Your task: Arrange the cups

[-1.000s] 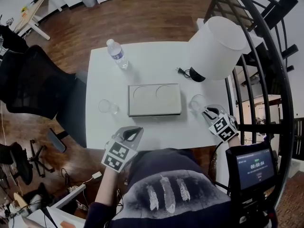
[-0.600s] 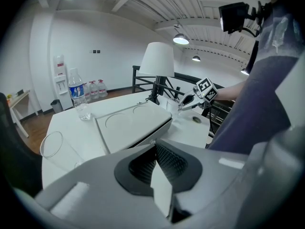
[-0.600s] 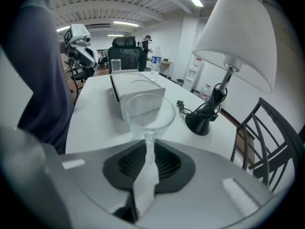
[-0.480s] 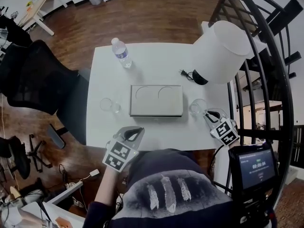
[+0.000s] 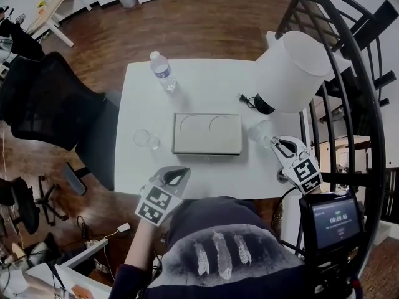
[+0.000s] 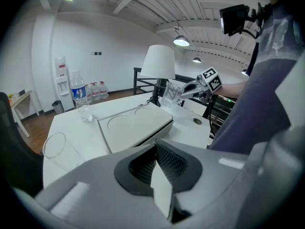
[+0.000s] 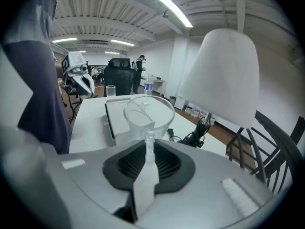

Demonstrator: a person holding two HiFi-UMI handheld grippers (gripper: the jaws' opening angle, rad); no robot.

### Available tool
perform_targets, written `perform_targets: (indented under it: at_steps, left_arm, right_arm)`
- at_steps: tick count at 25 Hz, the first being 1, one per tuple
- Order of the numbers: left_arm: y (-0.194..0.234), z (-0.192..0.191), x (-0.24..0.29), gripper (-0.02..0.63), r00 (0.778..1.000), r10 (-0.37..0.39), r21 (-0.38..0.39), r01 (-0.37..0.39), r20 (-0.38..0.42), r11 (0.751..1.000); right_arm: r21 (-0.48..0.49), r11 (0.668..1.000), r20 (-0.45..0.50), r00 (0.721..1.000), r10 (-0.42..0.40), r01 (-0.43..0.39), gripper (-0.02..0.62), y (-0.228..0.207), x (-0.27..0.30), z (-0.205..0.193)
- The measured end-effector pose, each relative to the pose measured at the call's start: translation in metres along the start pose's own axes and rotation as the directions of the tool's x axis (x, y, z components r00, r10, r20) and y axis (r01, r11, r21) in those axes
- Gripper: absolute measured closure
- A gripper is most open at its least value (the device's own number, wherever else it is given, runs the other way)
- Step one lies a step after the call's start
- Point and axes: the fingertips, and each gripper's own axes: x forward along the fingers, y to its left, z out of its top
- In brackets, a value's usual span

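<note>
Jaws of the right gripper (image 5: 275, 143) are pinching the rim of a clear, round drinking glass (image 5: 262, 131), nearly closed on its thin wall and holding it just ahead of the fingertips, clear of the white rectangular table (image 5: 199, 83). The left gripper (image 5: 179, 170) is hovering with its jaws pressed fully together, nothing between them. A second clear glass (image 5: 143, 138) is standing on the table ahead of the left gripper, off to its left. A flat white rectangular tray with two round recesses (image 5: 207, 134) is lying ahead, between the two grippers. Well beyond the left gripper a clear plastic water bottle (image 5: 162, 71) is standing; a white-shaded lamp (image 5: 293, 72) is sitting beyond the right gripper.
</note>
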Motion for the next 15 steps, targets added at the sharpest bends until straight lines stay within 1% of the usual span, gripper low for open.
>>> perform_targets:
  at_steps: [5, 9, 15]
  left_arm:
    - [-0.001, -0.004, -0.002, 0.606, 1.0, 0.0, -0.008, 0.0, 0.0, 1.0]
    - [0.001, -0.008, -0.005, 0.606, 1.0, 0.006, -0.017, -0.006, 0.004, 1.0]
    - [0.005, -0.014, -0.012, 0.606, 1.0, 0.017, -0.035, -0.017, 0.011, 0.999]
  right_arm:
    - [-0.054, 0.998, 0.07, 0.997, 0.039, -0.035, 0.551, 0.002, -0.015, 0.049]
    - [-0.106, 0.991, 0.115, 0.989, 0.096, -0.084, 0.552, 0.01, -0.008, 0.086]
    - [-0.189, 0.969, 0.088, 0.98, 0.18, -0.161, 0.551, 0.024, 0.026, 0.113]
